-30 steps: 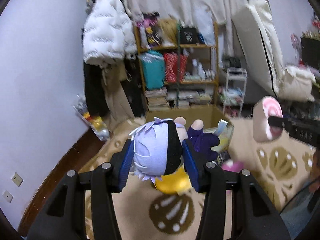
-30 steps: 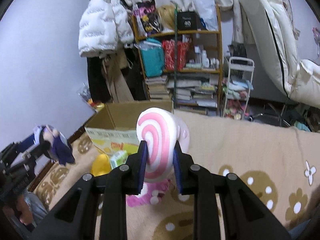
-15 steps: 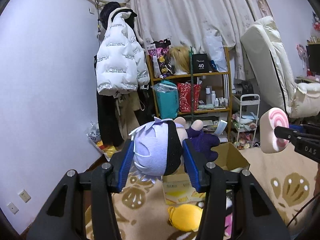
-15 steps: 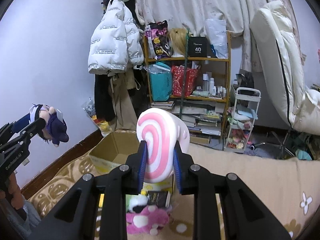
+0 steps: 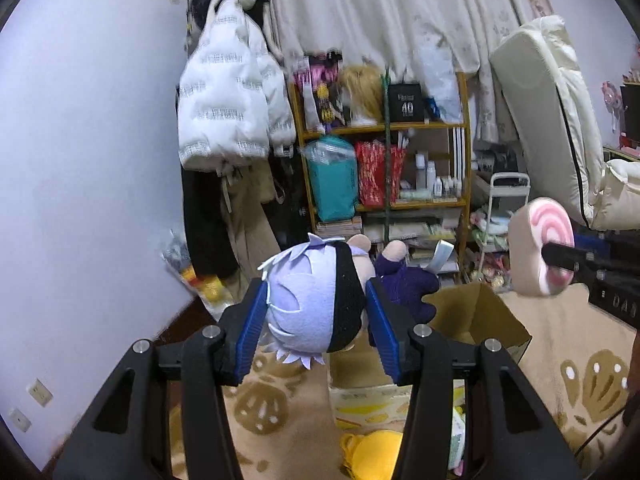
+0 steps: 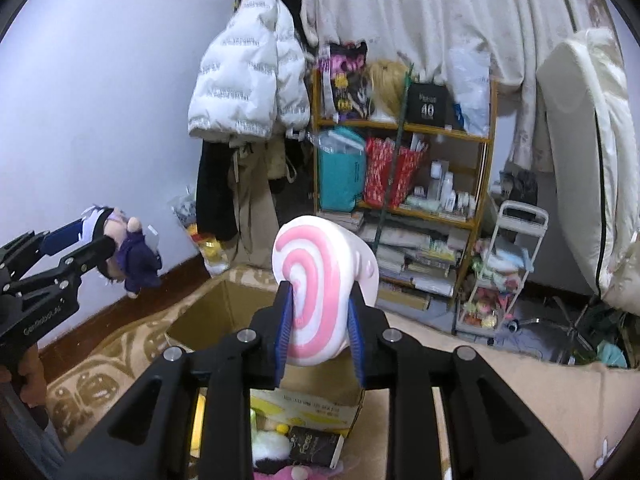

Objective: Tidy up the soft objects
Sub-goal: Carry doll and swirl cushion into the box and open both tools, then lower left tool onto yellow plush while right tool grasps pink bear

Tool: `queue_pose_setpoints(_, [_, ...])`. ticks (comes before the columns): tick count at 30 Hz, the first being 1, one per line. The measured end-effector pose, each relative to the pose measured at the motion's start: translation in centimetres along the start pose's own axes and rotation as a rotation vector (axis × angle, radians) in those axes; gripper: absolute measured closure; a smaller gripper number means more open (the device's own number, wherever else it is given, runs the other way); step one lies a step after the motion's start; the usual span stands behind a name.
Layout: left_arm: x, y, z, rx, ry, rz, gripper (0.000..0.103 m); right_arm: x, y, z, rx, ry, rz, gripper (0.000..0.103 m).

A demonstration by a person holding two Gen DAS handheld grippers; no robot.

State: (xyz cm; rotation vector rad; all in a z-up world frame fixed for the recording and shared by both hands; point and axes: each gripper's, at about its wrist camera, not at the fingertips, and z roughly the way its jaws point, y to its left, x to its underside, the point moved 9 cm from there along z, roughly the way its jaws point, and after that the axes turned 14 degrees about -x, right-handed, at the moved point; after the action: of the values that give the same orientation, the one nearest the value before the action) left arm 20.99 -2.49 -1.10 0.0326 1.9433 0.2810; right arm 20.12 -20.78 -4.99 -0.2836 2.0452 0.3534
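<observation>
Cardboard box lies open just below and ahead of both loads: the right gripper, clamped on the pink swirl plush, hangs nearer its mouth than the left gripper, clamped on the lavender-haired doll.

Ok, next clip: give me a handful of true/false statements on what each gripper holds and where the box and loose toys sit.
1. The left gripper is clamped on the lavender-haired plush doll. True.
2. The right gripper is open and holds nothing. False: it is shut on the pink swirl plush.
3. The cardboard box sits open on the rug. True.
4. The yellow plush lies inside the box. False: it lies on the patterned rug beside it.
</observation>
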Motion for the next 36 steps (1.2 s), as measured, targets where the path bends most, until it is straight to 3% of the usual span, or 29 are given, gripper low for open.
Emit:
queue_pose_setpoints(4, [0.9, -1.4, 1.7, 0.025, 0.038, 0.014, 0.054, 1.7, -1.1, 2.0, -0.003, 0.033, 0.062, 0.075])
queue_pose_setpoints(11, [3.4, -4.1, 3.6, 0.07, 0.099, 0.09, 0.053, 4.3, -2.0, 4.3, -0.086, 0.032, 0.146, 0.071])
queue_pose_setpoints(22, [6.0, -6.1, 5.2, 0.149, 0.206, 0.087, 0.053, 5.7, -2.1, 5.5, -0.098, 0.059, 0.132, 0.068])
queue_pose_setpoints(26, [5.8, -5.8, 5.1, 0.113, 0.176, 0.097, 0.04, 5.9, -2.5, 5.5, -0.106, 0.056, 0.153, 0.055])
queue_pose_setpoints(31, [6.2, -5.0, 4.8, 0.094, 0.19, 0.102, 0.033, 6.3, -2.9, 5.2, -0.144, 0.05, 0.208, 0.043])
queue_pose_setpoints(33, [6.6, -4.5, 4.8, 0.079, 0.203, 0.095, 0.03, 6.5, -3.1, 4.8, -0.144, 0.046, 0.235, 0.031])
queue_pose_setpoints(36, [6.8, -3.9, 4.5, 0.077, 0.217, 0.082, 0.023, 6.8, -3.3, 4.2, -0.131, 0.041, 0.252, 0.022])
